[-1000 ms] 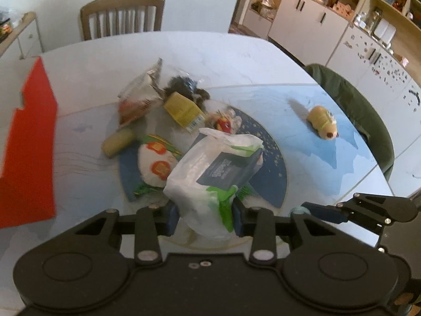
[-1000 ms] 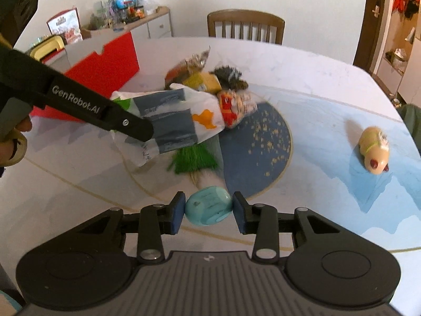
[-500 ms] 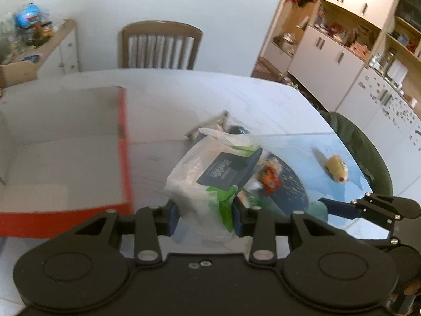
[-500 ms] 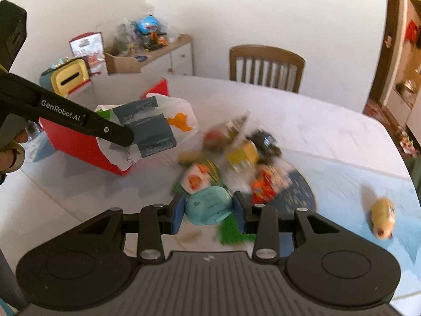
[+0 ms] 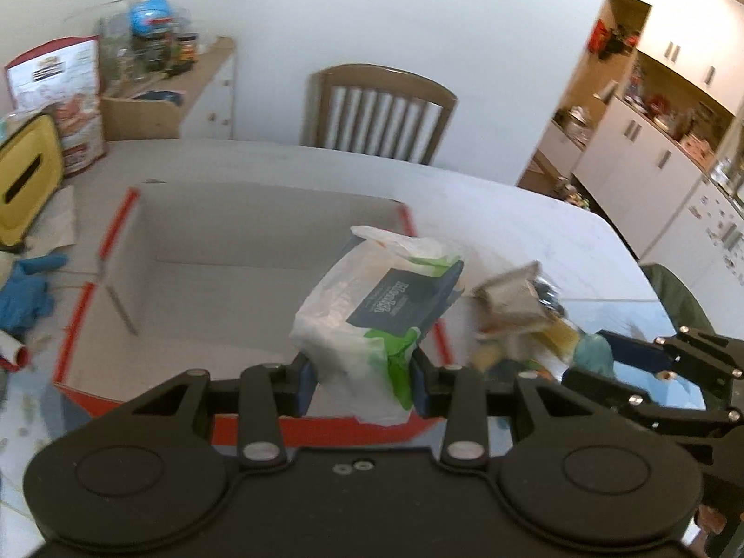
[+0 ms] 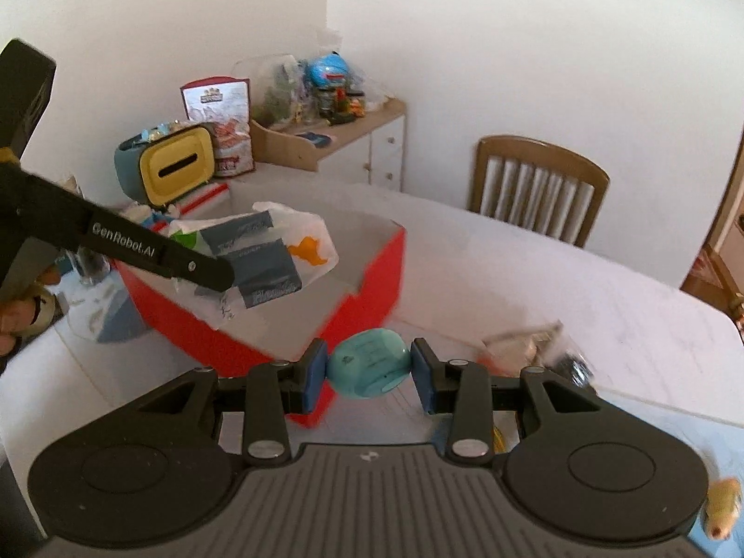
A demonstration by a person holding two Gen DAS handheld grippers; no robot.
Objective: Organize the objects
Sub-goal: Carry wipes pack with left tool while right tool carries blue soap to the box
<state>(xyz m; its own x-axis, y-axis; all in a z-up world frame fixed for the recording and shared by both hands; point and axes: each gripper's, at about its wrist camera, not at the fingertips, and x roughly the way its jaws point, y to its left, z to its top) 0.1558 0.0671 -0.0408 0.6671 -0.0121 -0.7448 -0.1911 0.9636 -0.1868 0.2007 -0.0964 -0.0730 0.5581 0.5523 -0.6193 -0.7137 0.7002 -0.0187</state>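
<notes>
Wipes packet (image 5: 372,307), white with a dark label, hangs clamped in the left gripper (image 5: 358,374) above the near right corner of the open red box (image 5: 251,288). Right gripper (image 6: 369,369) pinches a turquoise egg-shaped toy (image 6: 369,369) over the tabletop (image 6: 534,288), near the box's corner.

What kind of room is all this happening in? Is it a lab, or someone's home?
It looks like a home, probably a dining area open to a kitchen. A wooden chair stands at a large table, white kitchen cabinets line one side, and a cluttered sideboard stands against the wall.
</notes>
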